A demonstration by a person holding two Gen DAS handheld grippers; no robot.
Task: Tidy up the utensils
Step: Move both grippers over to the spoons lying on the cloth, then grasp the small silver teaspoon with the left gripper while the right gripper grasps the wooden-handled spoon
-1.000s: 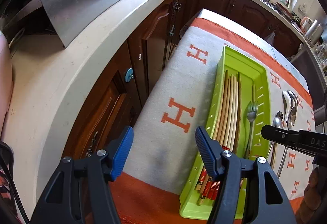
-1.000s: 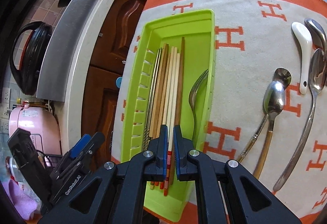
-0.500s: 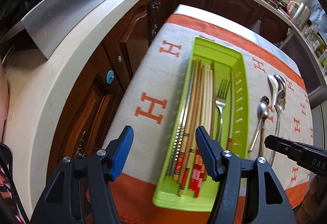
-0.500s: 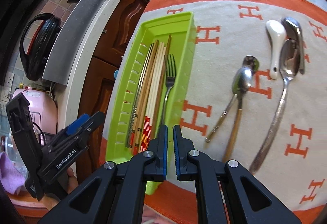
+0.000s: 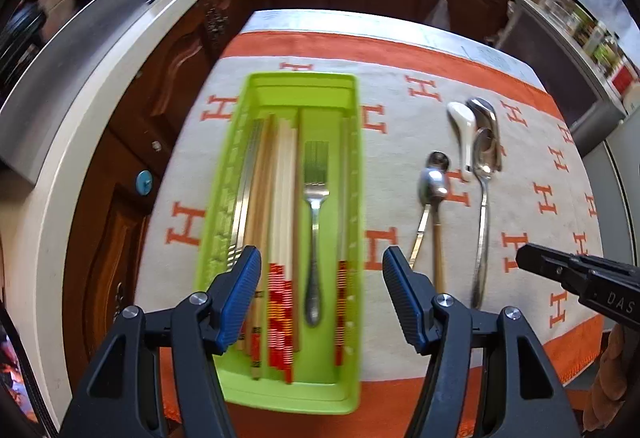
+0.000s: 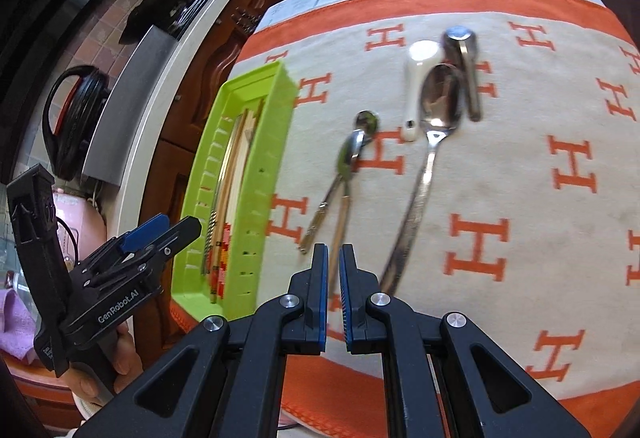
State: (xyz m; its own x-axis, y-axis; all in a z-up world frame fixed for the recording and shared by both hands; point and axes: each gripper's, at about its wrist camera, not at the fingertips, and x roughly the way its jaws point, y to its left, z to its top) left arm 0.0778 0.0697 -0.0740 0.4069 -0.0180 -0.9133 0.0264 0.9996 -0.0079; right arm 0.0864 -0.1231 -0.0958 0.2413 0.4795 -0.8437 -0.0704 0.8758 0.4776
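On orange-bordered cloth (image 5: 400,50), green tray (image 5: 352,182) holds chopsticks (image 5: 284,198); left fingers (image 5: 240,298) apart, right (image 6: 320,270) together

A lime-green tray (image 5: 354,198) at frame centre holds chopsticks (image 5: 280,206) and a fork (image 5: 316,198), laid lengthwise. To its right on the cloth lie four metal spoons (image 5: 482,206) and a white ceramic spoon (image 5: 460,130).

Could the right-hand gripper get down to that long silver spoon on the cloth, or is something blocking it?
Probably yes. The long silver spoon lies bare on the cloth, its handle just ahead of the right gripper, with nothing over it. But that gripper is shut, so it would have to open first.
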